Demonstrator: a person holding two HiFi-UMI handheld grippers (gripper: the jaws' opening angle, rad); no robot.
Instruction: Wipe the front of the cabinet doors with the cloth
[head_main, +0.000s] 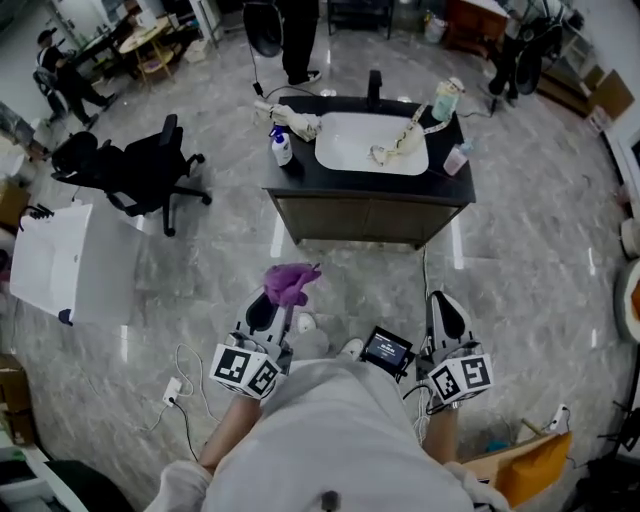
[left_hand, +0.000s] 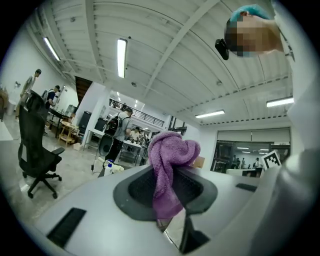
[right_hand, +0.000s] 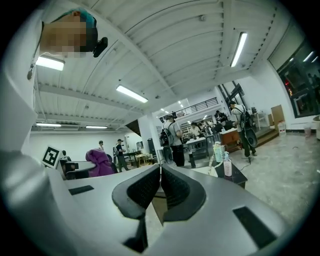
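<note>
A purple cloth (head_main: 290, 283) (left_hand: 171, 170) is pinched in my left gripper (head_main: 272, 305), which is shut on it and held low near my body; the cloth bunches above the jaws and hangs down between them. It also shows at the left of the right gripper view as the purple cloth (right_hand: 101, 163). My right gripper (head_main: 443, 312) (right_hand: 160, 186) is shut with nothing between its jaws. Ahead stands a dark sink cabinet (head_main: 368, 218) whose brown front doors face me, a good way beyond both grippers. Both grippers point upward toward the ceiling.
The cabinet's black top holds a white basin (head_main: 371, 142), a spray bottle (head_main: 282, 147), a green cup (head_main: 445, 101) and a pink bottle (head_main: 457, 159). A black office chair (head_main: 135, 171) and a white panel (head_main: 60, 262) sit at left. Cables and a power strip (head_main: 172, 391) lie on the marble floor.
</note>
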